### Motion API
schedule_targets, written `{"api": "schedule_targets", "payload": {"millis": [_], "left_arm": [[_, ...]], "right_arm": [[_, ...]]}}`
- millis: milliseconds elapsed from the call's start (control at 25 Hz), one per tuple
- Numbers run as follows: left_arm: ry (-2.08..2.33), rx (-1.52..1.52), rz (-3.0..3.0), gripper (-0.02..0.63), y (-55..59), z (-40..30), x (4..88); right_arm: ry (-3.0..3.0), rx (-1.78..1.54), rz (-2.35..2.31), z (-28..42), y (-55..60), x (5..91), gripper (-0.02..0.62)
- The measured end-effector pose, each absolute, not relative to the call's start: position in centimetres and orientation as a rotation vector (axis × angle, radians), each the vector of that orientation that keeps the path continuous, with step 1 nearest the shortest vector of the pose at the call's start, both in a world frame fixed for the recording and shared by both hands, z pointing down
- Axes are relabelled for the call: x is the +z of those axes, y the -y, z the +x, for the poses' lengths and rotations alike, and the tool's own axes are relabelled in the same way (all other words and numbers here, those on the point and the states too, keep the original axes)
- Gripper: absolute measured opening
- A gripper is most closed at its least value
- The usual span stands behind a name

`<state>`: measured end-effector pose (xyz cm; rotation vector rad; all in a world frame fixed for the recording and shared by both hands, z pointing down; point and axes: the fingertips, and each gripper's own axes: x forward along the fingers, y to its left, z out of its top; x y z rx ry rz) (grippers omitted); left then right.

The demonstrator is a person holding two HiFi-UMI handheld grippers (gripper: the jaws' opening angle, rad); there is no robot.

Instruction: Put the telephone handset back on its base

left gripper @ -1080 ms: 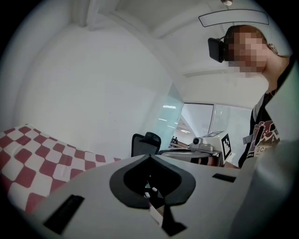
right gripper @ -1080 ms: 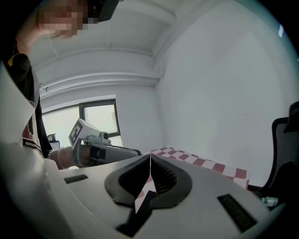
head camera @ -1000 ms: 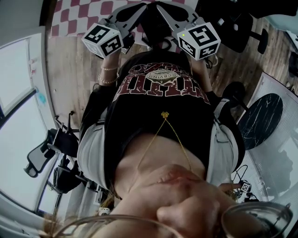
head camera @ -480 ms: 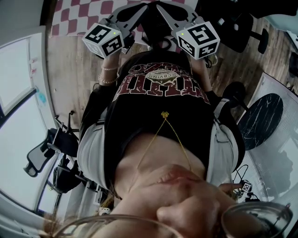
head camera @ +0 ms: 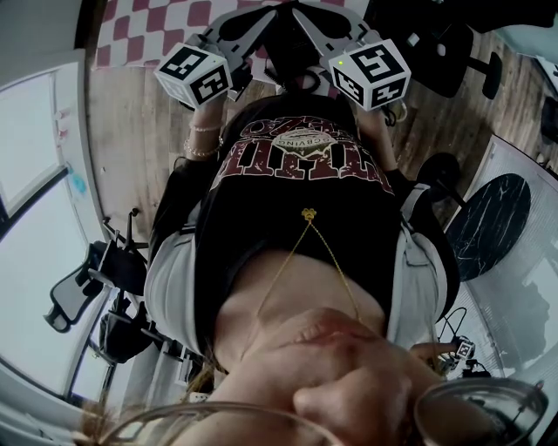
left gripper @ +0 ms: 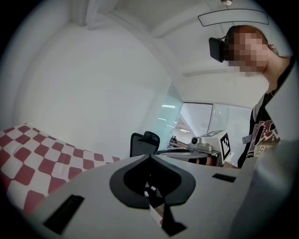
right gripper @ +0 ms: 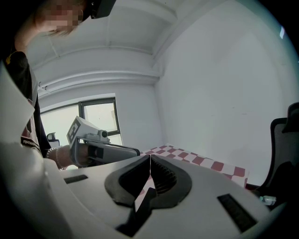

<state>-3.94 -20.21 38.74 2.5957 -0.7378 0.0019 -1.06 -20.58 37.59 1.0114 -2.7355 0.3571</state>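
Observation:
No telephone, handset or base shows in any view. In the head view both grippers are held up in front of the person's chest, their tips almost meeting at the top edge. My left gripper [head camera: 264, 12] has its marker cube at upper left, and my right gripper [head camera: 302, 12] has its cube at upper right. In the left gripper view the left gripper [left gripper: 149, 157] has its jaws closed together with nothing between them. The right gripper [right gripper: 149, 158] looks the same in its own view, jaws pressed tip to tip and empty. Each gripper view points upward at white walls and ceiling.
A red-and-white checked cloth [head camera: 148, 22] lies beyond the grippers, also seen low in the left gripper view [left gripper: 32, 154]. Black office chairs [head camera: 83, 283] stand on the wooden floor [head camera: 131, 131]. A round dark marble table [head camera: 488, 222] is at the right.

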Motion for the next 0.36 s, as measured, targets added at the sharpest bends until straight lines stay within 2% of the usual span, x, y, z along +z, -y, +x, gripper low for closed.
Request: {"api": "schedule_targets", "payload": {"millis": [360], "left_arm": [[0.737, -0.001, 2.596, 0.011, 19.98, -3.74, 38.77]], "right_arm": [[2.733, 0.356, 1.001, -1.05, 20.27, 37.70, 0.021]]}}
